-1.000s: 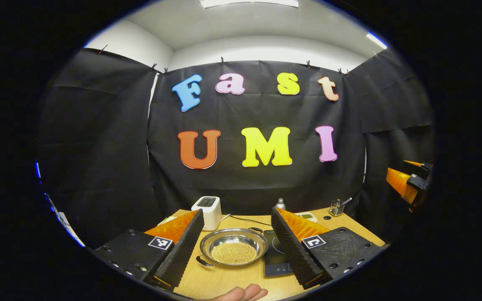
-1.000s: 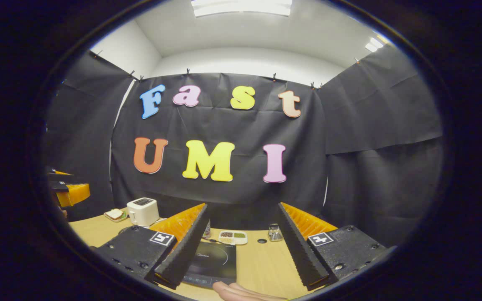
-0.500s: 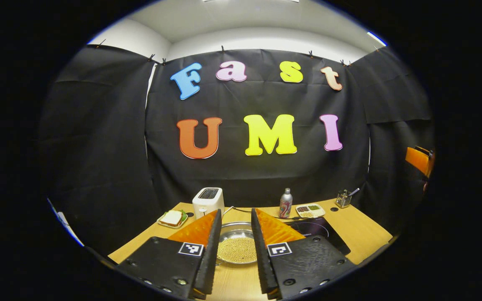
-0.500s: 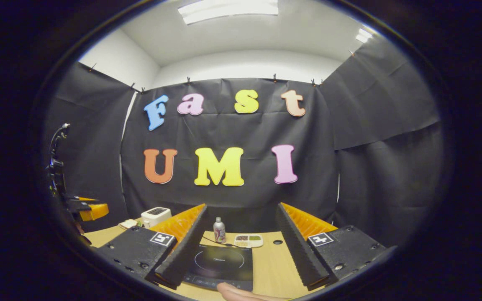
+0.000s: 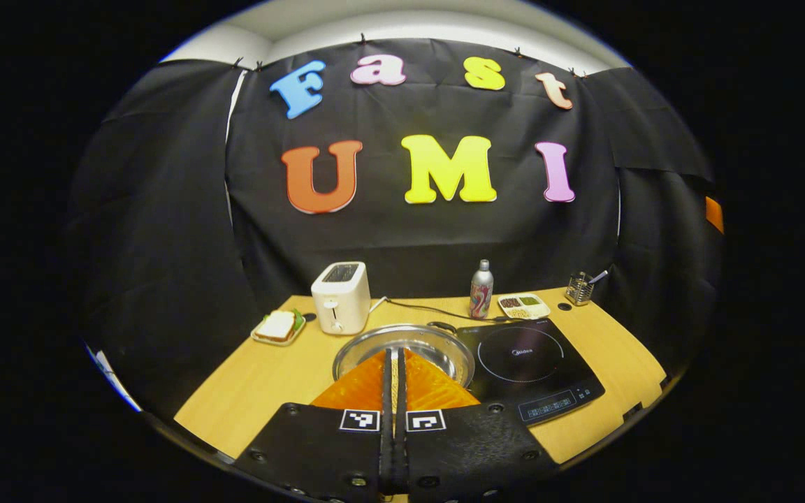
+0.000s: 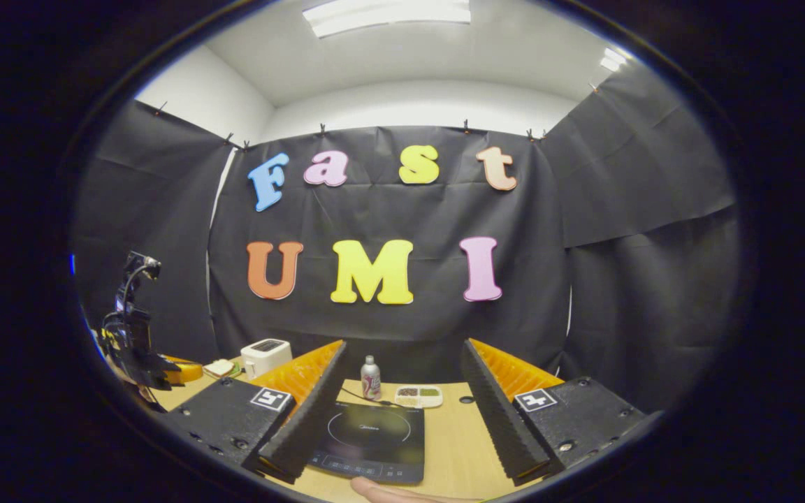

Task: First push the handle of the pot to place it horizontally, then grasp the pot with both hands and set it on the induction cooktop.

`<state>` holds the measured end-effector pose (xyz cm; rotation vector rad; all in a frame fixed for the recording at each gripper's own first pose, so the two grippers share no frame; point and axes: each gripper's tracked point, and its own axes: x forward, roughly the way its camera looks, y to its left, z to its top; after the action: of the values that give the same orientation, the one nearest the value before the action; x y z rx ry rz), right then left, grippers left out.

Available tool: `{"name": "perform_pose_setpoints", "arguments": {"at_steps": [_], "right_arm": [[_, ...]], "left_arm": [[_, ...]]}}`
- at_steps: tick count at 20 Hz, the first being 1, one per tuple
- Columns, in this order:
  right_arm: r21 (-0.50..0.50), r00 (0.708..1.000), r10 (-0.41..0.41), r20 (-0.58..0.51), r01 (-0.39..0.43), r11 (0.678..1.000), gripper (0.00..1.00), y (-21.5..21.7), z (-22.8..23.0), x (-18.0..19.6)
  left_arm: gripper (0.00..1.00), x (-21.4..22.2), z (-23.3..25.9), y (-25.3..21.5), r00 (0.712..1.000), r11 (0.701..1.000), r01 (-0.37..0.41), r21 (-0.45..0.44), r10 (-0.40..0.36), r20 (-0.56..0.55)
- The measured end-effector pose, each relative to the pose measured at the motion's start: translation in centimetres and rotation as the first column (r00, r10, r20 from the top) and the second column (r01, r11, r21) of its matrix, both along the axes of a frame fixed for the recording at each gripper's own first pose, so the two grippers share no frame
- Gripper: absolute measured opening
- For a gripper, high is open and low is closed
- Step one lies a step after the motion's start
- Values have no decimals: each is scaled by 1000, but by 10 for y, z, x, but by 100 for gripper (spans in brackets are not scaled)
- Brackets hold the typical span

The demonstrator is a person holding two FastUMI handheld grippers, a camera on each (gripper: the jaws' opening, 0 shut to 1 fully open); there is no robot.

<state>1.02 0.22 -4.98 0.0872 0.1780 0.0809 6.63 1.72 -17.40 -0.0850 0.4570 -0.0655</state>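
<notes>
- Nearest the pot (image 5: 437, 347): left gripper (image 5: 395, 377), fingers pressed together on nothing, probably readied as a pusher for the handle.
- Right of the pot, touching-close: cooktop (image 5: 528, 360), bare.
- Over the cooktop's near edge: right gripper (image 6: 402, 412), fingers spread wide, idle.
- Behind the pot: toaster (image 5: 339, 297), bottle (image 5: 481, 288).

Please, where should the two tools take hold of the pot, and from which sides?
Probably at the rim of the pot, one tool on each opposite side. It is wide, shallow and round, too broad for one grip. A small dark handle shows at its far edge, near the induction cooktop.
</notes>
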Motion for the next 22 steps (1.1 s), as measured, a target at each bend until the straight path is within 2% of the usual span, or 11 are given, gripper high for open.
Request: {"name": "perform_pose_setpoints", "arguments": {"at_steps": [4,12,17,19,22], "right_arm": [[-14,999,-25,-23,25,1000,100,-6,-10,3],[-42,999,-36,-36,34,999,100,-13,-29,15],[-36,998,-28,-56,26,999,100,-12,-41,20],[-44,998,-27,-59,25,999,100,-12,-47,24],[-36,997,-20,-73,17,999,100,-7,-53,28]], "left_arm": [[0,-2,-51,4,987,999,7,-32,-12,-158],[0,-8,-133,-5,922,994,36,-99,-71,-380],[0,5,-162,2,895,998,32,-58,-55,-444],[0,10,-171,13,891,1000,27,-9,-28,-454],[0,11,-178,23,880,998,51,41,-26,-474]]}}
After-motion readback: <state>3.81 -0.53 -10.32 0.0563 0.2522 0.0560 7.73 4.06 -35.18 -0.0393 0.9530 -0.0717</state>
